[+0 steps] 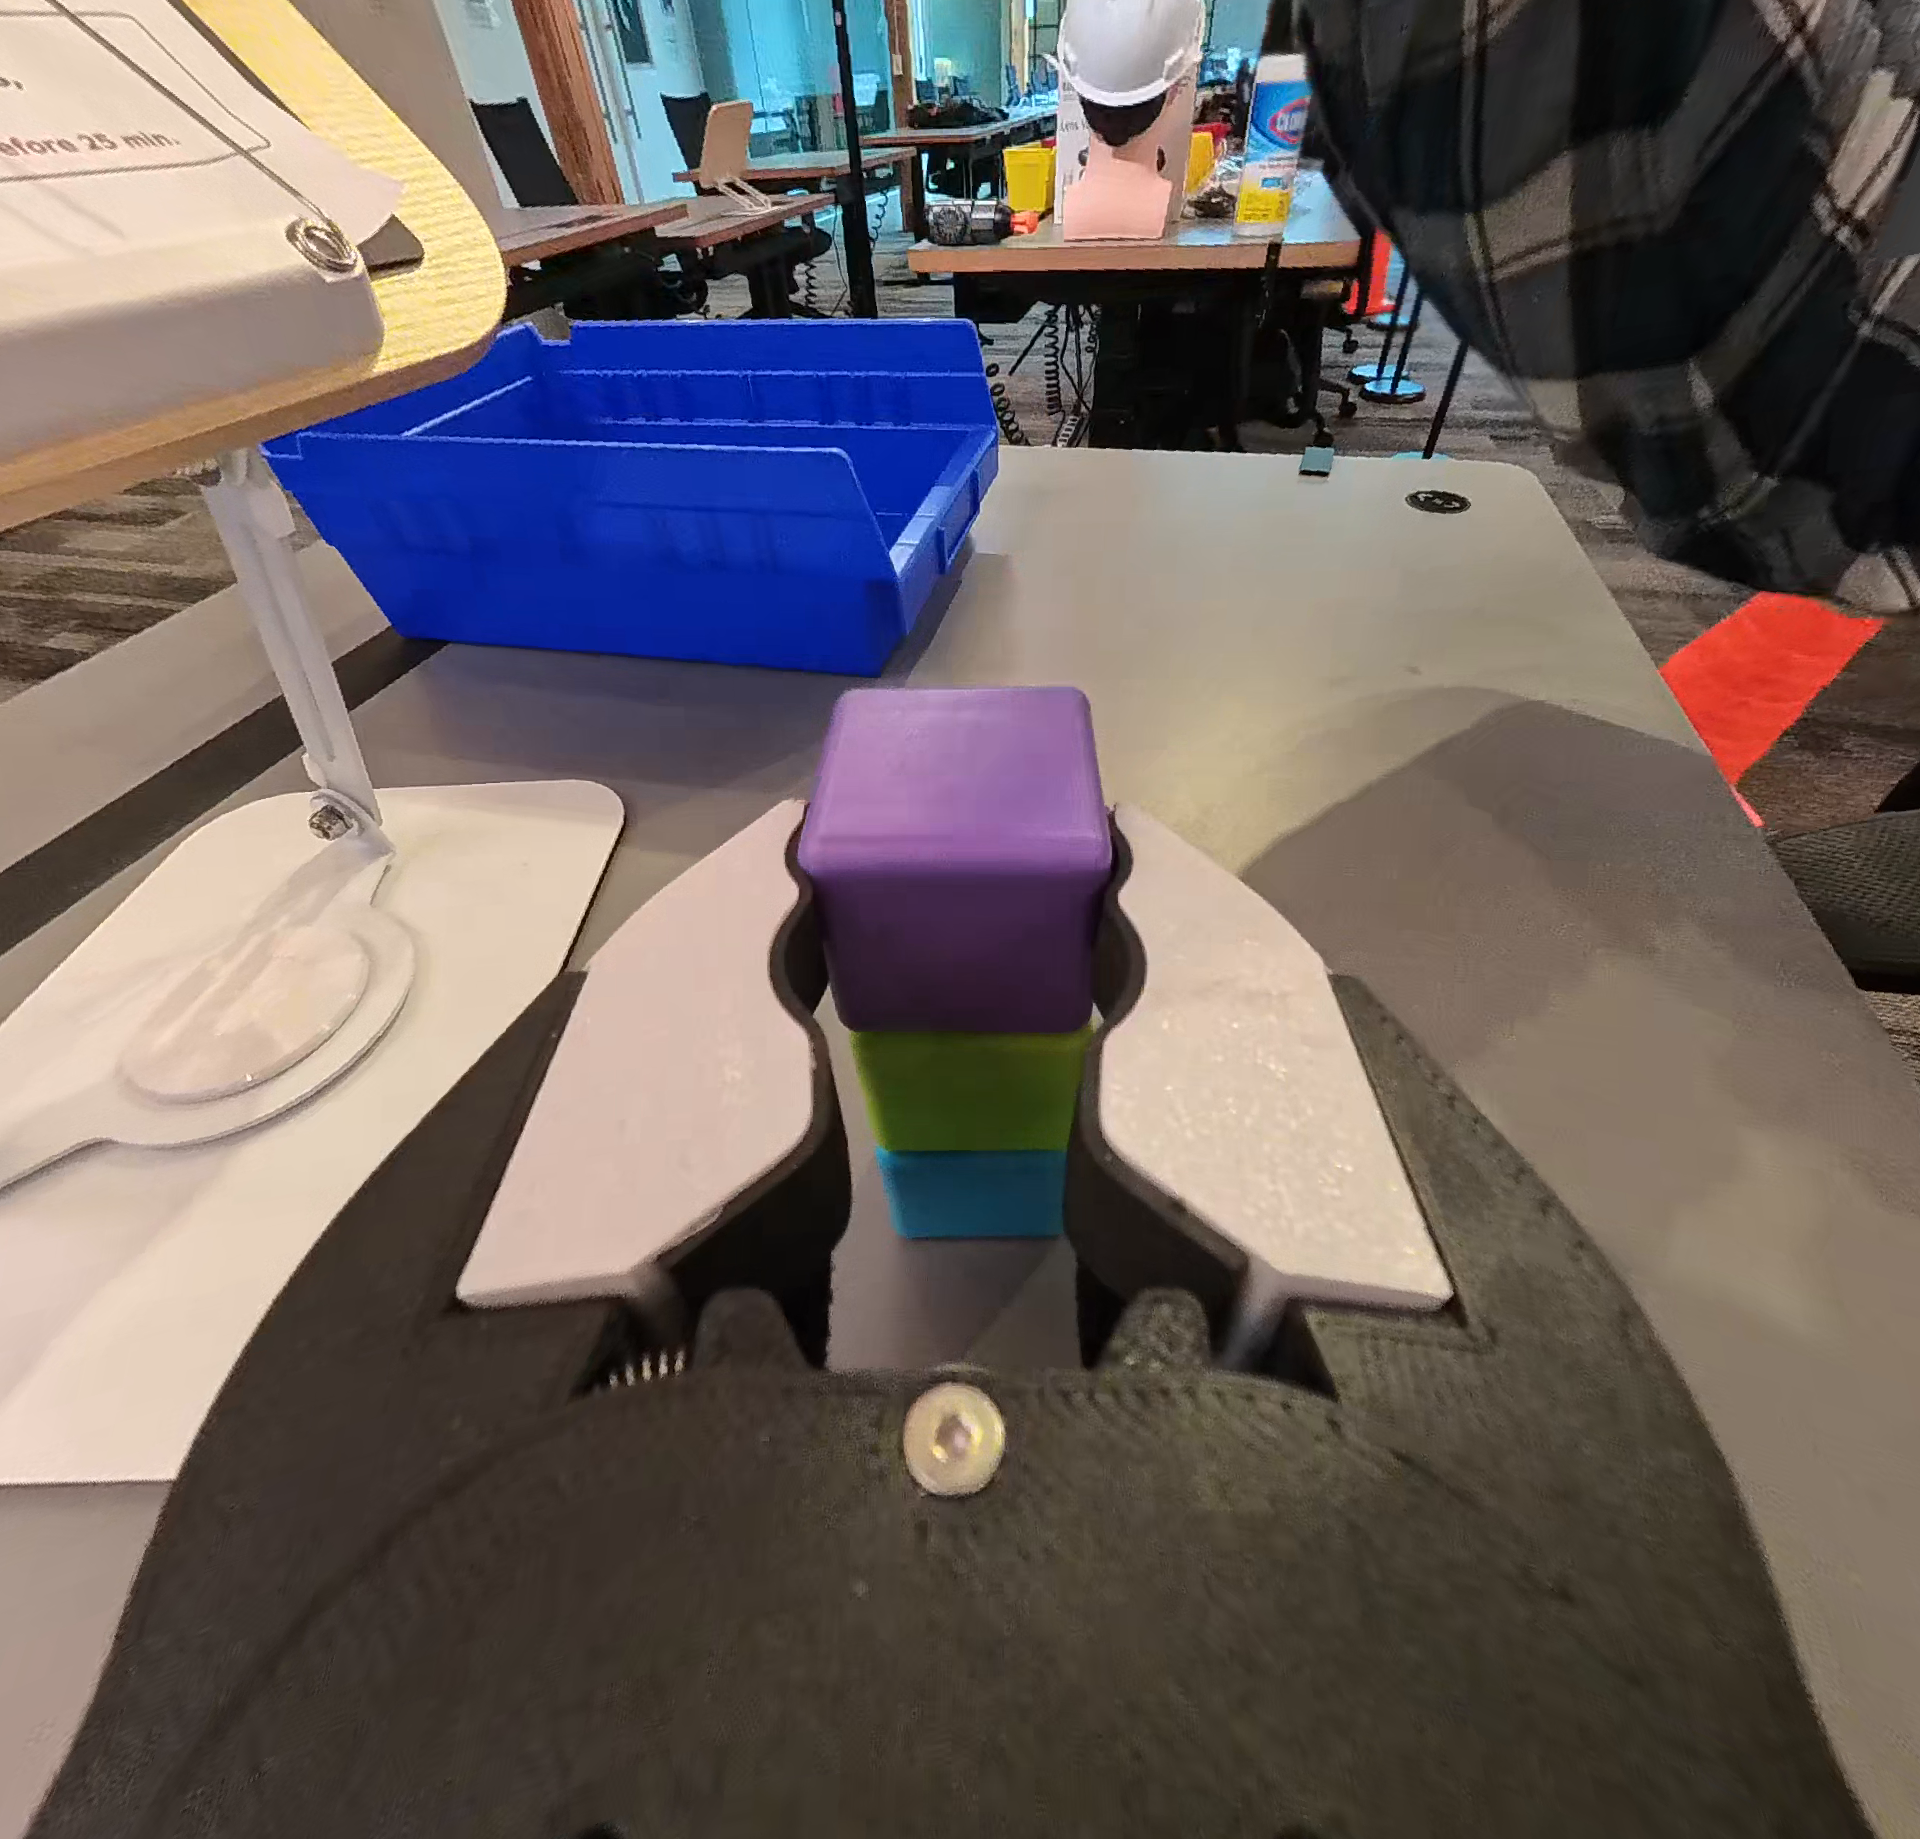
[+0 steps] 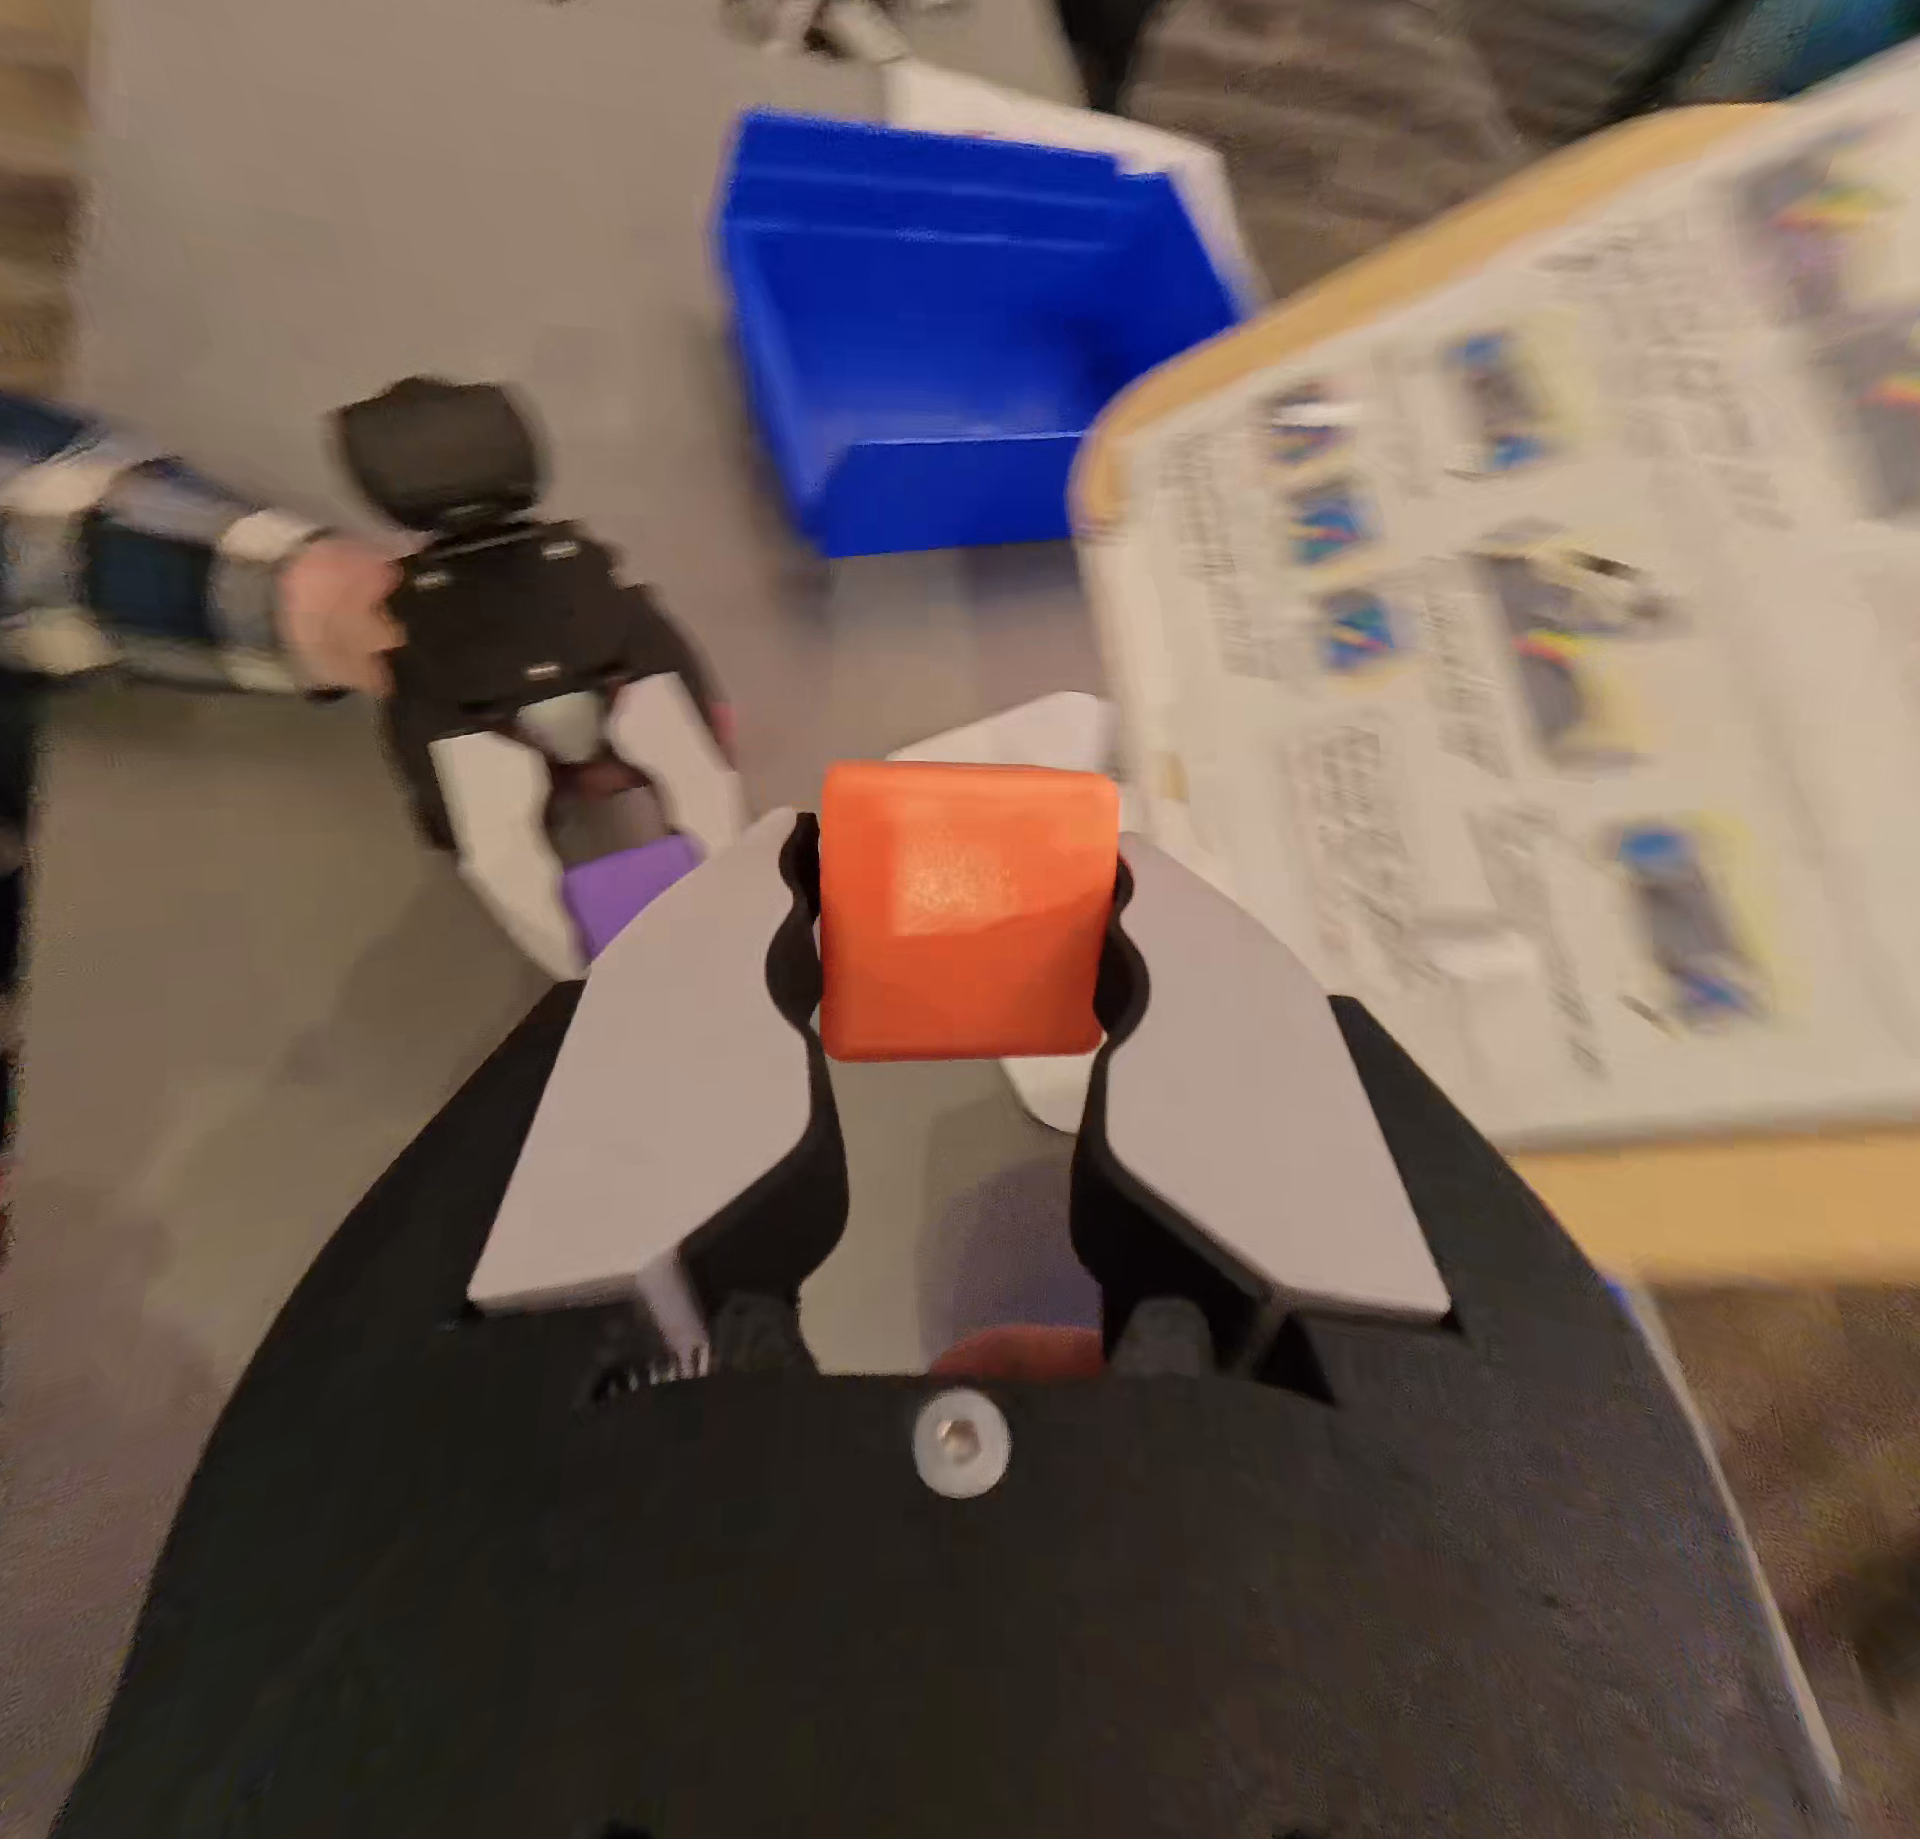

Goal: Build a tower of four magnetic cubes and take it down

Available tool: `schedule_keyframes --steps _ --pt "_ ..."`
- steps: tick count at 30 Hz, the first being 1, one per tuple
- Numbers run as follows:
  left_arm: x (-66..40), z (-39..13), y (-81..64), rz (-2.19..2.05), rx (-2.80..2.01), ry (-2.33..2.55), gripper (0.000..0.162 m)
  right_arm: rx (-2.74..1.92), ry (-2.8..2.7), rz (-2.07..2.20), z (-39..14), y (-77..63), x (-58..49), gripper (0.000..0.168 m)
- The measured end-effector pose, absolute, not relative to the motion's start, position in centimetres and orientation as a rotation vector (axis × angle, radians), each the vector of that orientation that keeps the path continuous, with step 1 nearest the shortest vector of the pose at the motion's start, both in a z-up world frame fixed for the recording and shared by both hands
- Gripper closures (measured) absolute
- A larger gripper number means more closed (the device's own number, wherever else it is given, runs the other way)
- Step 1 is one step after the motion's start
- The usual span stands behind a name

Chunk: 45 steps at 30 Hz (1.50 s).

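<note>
In the left wrist view a stack of three cubes stands on the grey table [image 1: 1299,626]: a purple cube [image 1: 956,859] on top, a green cube [image 1: 971,1088] under it, a light blue cube [image 1: 975,1192] at the bottom. My left gripper [image 1: 956,854] is shut on the purple cube. In the right wrist view, which is blurred, my right gripper [image 2: 961,854] is shut on an orange cube [image 2: 961,911], held above the table. The left gripper [image 2: 613,854] shows there at the left with the purple cube [image 2: 623,890] between its fingers.
A blue bin [image 1: 665,501] stands at the back of the table, also in the right wrist view [image 2: 935,335]. A white stand [image 1: 301,916] holds a tilted board with paper sheets [image 2: 1507,594] at the left. A plaid sleeve [image 1: 1621,179] hangs at the upper right.
</note>
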<state>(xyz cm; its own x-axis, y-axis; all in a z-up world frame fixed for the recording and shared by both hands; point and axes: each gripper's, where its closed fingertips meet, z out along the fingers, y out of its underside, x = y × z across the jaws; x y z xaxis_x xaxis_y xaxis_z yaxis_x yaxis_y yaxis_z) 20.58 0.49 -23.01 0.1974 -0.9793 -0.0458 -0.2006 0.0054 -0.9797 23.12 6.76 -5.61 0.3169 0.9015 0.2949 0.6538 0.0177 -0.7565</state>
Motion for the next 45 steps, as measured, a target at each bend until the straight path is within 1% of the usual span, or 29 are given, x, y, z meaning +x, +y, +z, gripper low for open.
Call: schedule_keyframes --steps 3,6,8,10,14,17,23,29,32,35,36,40,42,45 --pt "20.6 -23.0 0.4 -0.933 -1.424 1.216 0.113 -1.801 -1.106 0.139 -2.9 12.1 30.6 0.117" --pt "20.7 -23.0 0.4 -0.926 -1.421 1.219 0.113 -1.915 -0.864 0.072 -3.8 16.7 37.2 0.117" --pt "20.7 -23.0 0.4 -0.926 -1.421 1.219 0.113 -2.002 -0.756 0.039 -6.5 19.6 40.7 0.117" --pt "20.7 -23.0 0.4 -0.927 -1.420 1.219 0.113 -2.102 -0.712 0.008 -10.4 21.9 42.9 0.117" --pt "20.7 -23.0 0.3 -0.924 -1.416 1.224 0.114 -2.236 -0.707 -0.053 -18.0 25.3 44.8 0.116" --pt "20.8 -23.0 0.3 -0.918 -1.414 1.229 0.114 -2.301 -0.697 -0.057 -22.3 27.2 45.0 0.116" --pt "20.8 -23.0 0.2 -0.915 -1.414 1.232 0.113 -2.417 -0.676 -0.107 -28.0 29.7 45.9 0.116" --pt "20.7 -23.0 0.2 -0.917 -1.416 1.231 0.114 -2.492 -0.686 -0.094 -31.3 30.2 45.8 0.117" --pt "20.8 -23.0 0.2 -0.914 -1.414 1.233 0.114 -2.519 -0.669 -0.087 -32.2 30.2 45.7 0.116" --pt "20.7 -23.0 0.2 -0.915 -1.416 1.232 0.113 -2.511 -0.627 -0.066 -31.3 30.2 46.1 0.095" --pt "20.8 -23.0 0.2 -0.915 -1.415 1.232 0.113 -2.504 -0.616 -0.063 -30.7 30.0 46.3 0.093" --pt "20.8 -23.0 0.2 -0.916 -1.414 1.233 0.114 -2.374 -0.544 -0.086 -25.4 28.8 47.5 0.099" --pt "20.8 -23.0 0.1 -0.904 -1.410 1.248 0.114 -2.279 -0.529 -0.119 -22.0 27.4 47.8 0.103" --pt "21.0 -23.0 -0.1 -0.897 -1.396 1.251 0.113 -2.160 -0.565 -0.057 -18.3 24.6 46.2 0.113"
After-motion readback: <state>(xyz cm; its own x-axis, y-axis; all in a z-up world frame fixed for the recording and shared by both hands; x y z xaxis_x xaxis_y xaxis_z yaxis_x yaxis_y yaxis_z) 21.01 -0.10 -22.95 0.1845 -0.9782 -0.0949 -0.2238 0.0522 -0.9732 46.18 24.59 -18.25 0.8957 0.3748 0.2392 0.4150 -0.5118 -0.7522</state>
